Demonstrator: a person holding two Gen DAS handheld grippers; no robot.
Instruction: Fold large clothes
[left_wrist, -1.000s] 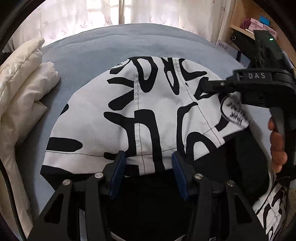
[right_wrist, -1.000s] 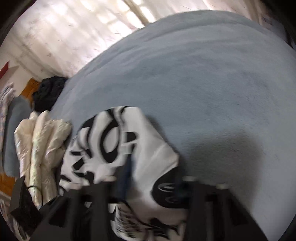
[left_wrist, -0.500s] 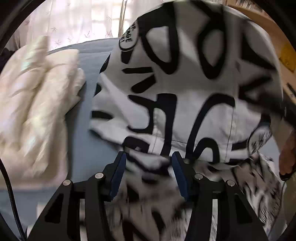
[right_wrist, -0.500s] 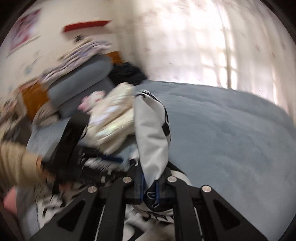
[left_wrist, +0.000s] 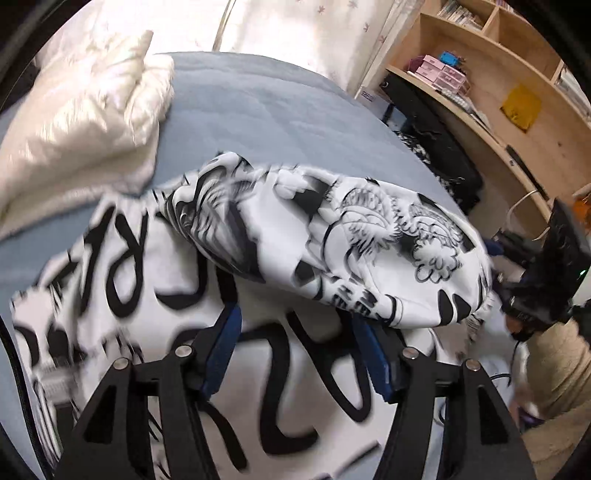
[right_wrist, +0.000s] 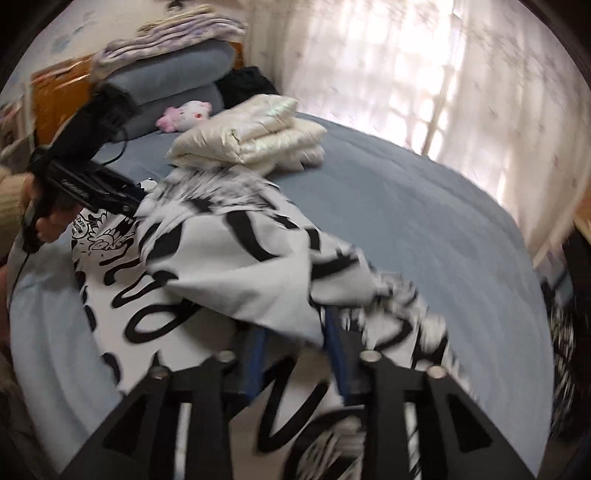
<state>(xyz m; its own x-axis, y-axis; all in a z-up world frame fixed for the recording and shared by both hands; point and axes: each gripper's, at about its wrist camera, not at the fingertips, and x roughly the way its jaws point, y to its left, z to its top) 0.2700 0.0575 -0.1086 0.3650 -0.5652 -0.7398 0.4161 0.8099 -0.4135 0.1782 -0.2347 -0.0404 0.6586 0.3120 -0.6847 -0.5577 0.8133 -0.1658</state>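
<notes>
Top flap of printed shirt (left_wrist: 332, 236) flipped over — your left claw (left_wrist: 295, 347) and right claw (right_wrist: 295, 354) both opening, letting go. More folds left.

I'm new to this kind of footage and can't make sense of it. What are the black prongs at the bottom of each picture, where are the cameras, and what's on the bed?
No robot here: a person holds a hand-held two-finger gripper in each hand, and a wide-angle camera on each looks forward along its fingers. The prongs at the bottom are those fingers. One picture comes from the left gripper, the other from the right gripper; each view also shows the other tool at its edge.

On the blue bed lies a large white garment with black lettering, half folded and blurred by motion. Behind it sits a folded cream puffy jacket; a pink plush toy lies by the grey pillows.

Both sets of jaws are opening. Cloth drapes at the fingers, but neither seems to pinch it now.
</notes>
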